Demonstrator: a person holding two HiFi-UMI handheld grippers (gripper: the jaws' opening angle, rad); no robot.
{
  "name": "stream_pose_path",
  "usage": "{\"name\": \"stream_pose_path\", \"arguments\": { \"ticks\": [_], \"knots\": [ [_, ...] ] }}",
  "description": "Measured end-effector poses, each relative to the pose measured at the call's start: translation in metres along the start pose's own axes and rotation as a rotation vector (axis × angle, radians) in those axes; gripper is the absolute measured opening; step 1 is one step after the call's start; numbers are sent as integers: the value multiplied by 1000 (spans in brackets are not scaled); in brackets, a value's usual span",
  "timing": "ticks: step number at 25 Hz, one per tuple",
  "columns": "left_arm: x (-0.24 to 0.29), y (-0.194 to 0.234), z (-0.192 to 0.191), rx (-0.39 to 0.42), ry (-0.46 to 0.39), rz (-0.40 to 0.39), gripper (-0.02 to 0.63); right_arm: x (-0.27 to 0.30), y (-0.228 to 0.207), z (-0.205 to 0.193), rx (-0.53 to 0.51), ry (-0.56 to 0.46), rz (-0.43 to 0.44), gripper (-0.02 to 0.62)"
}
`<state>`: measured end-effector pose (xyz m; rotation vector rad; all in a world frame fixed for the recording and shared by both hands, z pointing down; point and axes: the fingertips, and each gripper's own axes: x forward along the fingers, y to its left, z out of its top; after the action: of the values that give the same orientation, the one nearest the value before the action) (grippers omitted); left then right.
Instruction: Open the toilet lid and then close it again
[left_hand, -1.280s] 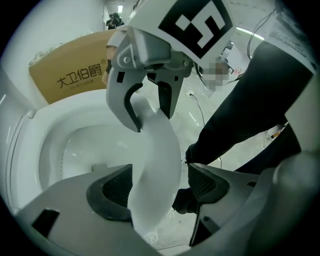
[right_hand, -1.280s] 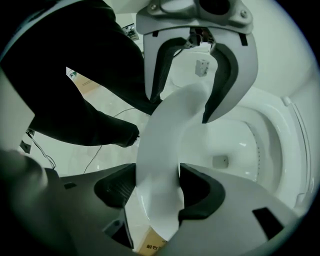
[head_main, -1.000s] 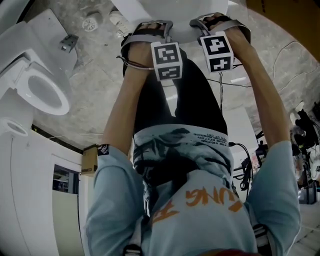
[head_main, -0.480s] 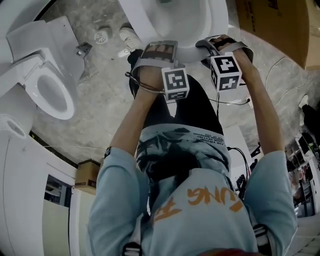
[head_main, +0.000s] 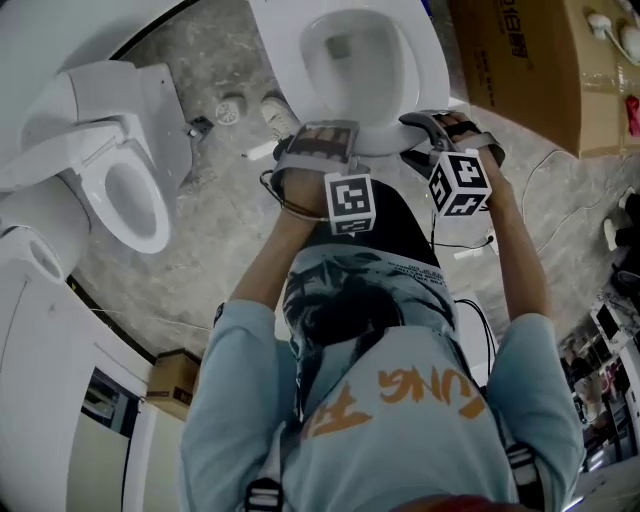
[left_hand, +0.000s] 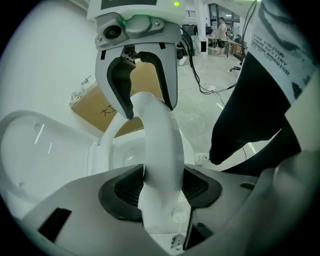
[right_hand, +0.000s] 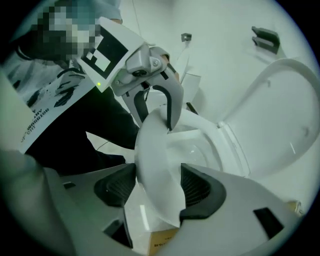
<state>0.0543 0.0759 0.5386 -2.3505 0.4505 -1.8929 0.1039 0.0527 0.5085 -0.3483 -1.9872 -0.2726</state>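
Left gripper (left_hand: 162, 186) is clamped on the front of the white plastic toilet seat ring (left_hand: 159, 135), its jaws having just closed further. Right gripper (right_hand: 159, 187) grips the same ring, though its jaws have just eased wider. The ring is raised off the white ceramic bowl (right_hand: 197, 142). At the right of that view, the white oval toilet lid (right_hand: 280, 115) stands tipped back. Opening looks under way. Next, I'd judge, both hands should swing the ring up evenly toward the lid.

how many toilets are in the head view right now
2. One white ceramic toilet is at the top centre, in front of the person; the other white toilet stands at the left on the grey concrete floor. White shapes at the left edge might be more.
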Motion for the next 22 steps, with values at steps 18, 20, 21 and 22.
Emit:
{"name": "stream_pose_path", "arguments": {
  "ticks": [18,20,21,22],
  "knots": [
    [-129,147,-7,-219,-47,317,213,-126,-122,57,62,-100,-571,171],
    [-143,169,-11,-259,-59,350,213,-142,-144,65,88,-113,-645,167],
    [-149,181,-12,-277,-69,366,211,-150,-155,69,101,-116,-680,166],
    [-155,193,-13,-291,-77,382,209,-157,-166,72,113,-117,-713,165]
  ]
}}
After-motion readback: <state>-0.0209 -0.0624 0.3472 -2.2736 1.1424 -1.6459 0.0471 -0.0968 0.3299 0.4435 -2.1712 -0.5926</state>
